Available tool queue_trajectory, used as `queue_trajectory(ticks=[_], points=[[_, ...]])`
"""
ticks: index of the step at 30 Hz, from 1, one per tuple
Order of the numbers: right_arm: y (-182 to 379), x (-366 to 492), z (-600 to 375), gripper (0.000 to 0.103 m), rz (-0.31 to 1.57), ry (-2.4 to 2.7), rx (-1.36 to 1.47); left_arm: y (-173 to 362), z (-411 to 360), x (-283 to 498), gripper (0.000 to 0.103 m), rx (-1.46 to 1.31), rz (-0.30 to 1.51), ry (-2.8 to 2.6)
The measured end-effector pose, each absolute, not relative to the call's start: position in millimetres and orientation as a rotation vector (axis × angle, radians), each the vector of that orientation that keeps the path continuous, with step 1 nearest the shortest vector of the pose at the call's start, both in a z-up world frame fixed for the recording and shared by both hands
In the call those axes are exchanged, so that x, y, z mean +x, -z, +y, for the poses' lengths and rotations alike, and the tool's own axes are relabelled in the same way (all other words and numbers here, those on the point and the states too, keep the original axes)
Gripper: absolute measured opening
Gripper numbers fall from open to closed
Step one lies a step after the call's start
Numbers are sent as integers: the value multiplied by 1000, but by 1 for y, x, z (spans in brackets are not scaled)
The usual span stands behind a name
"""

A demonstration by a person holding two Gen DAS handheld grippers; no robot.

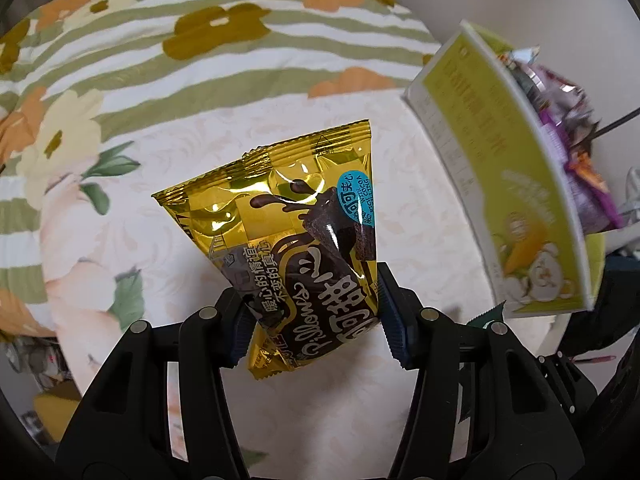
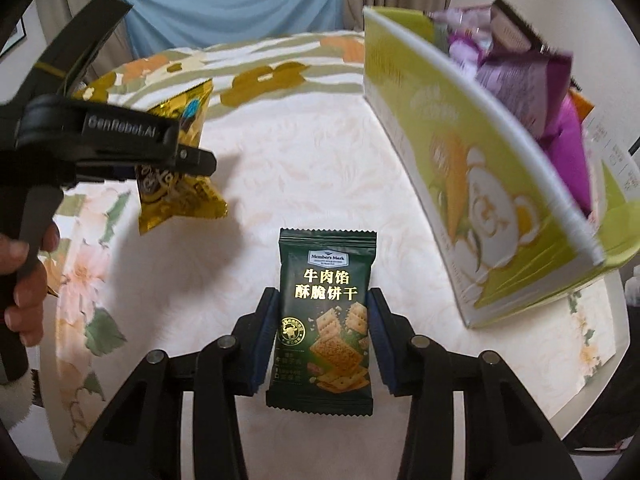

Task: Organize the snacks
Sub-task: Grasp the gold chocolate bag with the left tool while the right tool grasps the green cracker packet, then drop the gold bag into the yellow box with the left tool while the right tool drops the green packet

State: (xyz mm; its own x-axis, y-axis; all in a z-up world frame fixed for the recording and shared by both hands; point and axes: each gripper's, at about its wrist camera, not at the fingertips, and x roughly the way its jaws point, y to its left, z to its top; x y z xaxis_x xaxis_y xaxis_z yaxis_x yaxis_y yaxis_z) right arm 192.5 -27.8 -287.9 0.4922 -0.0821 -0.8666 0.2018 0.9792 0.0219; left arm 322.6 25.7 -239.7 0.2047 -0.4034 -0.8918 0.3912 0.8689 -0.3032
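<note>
Gold snack packet (image 1: 296, 248) pinched at its lower end by left gripper (image 1: 316, 320), lifted clear of the bed (image 1: 168, 176).
Looks light, crinkly and slippery; best held across the filled body, not the flat seal. Green carton (image 1: 504, 184) of packets off to the right.

Green cracker packet (image 2: 324, 328) flat on the bed between right gripper's (image 2: 322, 344) spread pads (image 2: 264, 340), barely touching, not yet squeezed.
Probably brittle inside; calls for a gentle side grip at mid-body. Carton near, right.
</note>
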Motion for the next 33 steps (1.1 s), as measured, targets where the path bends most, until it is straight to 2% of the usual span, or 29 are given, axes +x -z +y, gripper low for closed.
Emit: queue_trajectory(ticks=[11, 18, 25, 33], points=[[179, 166, -55, 40, 834, 112, 191, 140, 15, 288, 50, -86, 1094, 577], [134, 150, -128, 40, 739, 114, 190, 87, -42, 256, 50, -148, 998, 562], [122, 134, -229, 40, 732, 117, 195, 79, -142, 231, 50, -160, 997, 588], [123, 126, -306, 40, 727, 93, 196, 98, -257, 214, 51, -131, 1029, 613]])
